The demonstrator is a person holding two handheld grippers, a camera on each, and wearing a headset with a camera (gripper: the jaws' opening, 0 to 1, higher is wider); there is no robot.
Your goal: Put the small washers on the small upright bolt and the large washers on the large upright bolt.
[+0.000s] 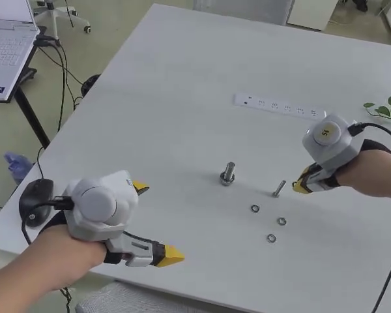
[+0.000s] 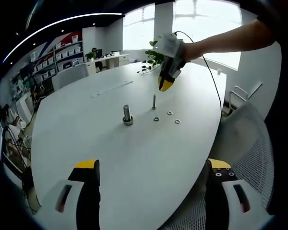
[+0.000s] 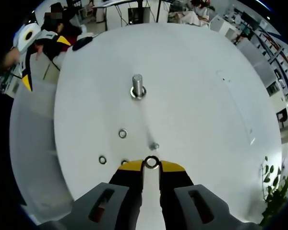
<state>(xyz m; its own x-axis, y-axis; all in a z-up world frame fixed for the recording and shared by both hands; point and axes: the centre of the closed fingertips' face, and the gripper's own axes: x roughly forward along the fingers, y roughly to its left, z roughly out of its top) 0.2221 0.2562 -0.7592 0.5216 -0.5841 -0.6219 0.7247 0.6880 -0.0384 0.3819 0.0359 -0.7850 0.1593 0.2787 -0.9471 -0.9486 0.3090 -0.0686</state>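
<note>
Left gripper (image 1: 156, 222) fingers wide apart | right gripper (image 3: 151, 167) fingers pinch small washer (image 3: 151, 162) near small bolt (image 3: 154, 145)

Head view peers down over the table (image 1: 182, 78) from its near side, large bolt (image 1: 228, 173) and small bolt (image 1: 279, 188) mid-frame. Left gripper view sits low, well back at that edge, looking across; right gripper view faces the opposite way, close over the small bolt. All three share both bolts and the loose washers (image 1: 255, 208).

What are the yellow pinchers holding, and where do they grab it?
The right gripper pinches a washer by its rim, between its yellow tips. The left gripper is open and holds nothing.
</note>
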